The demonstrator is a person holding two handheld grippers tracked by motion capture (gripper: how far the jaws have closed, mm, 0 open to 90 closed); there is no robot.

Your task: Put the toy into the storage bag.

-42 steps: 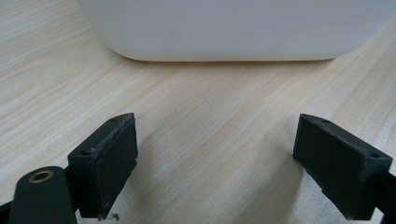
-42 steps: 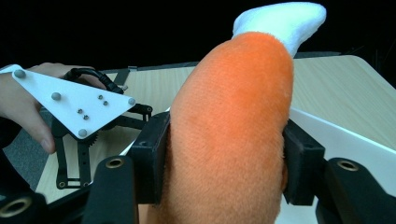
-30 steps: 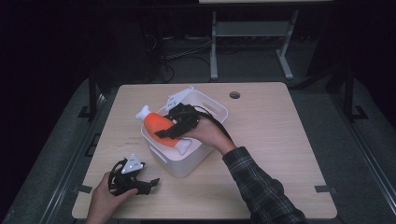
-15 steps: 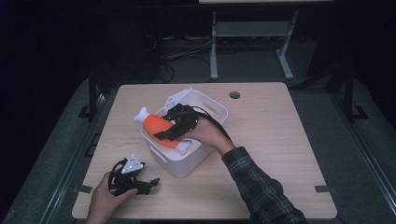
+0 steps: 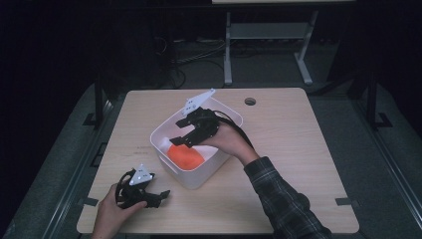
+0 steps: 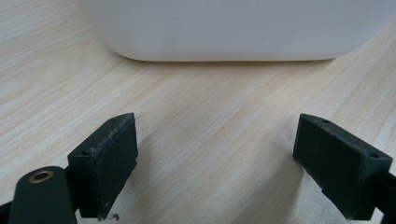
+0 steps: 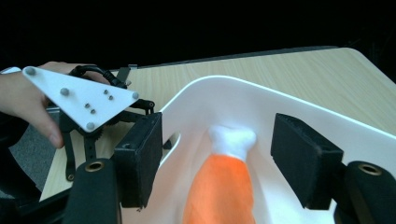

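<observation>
An orange plush toy (image 5: 186, 156) lies inside the white tub (image 5: 199, 177) at table centre; right gripper (image 5: 181, 141), released, hovers above (likely just dropped); left gripper (image 5: 158, 197) idles open at seven o'clock. Withdrawal seems next.

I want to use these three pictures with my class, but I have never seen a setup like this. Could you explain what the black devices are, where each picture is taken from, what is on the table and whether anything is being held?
A person sits at a wooden table and holds a hand-operated two-jaw gripper in each hand. The high view looks down from above. The other two pictures come from small cameras riding on the grippers, looking along their black jaws.

On the table stands a white tub. Inside it lies an orange soft toy with a white tip.

The left gripper rests on the table in front of the tub, jaws open and holding nothing. The right gripper is over the tub, its jaws open on either side of the toy, not closed on it. So nothing is being held at this moment.
</observation>
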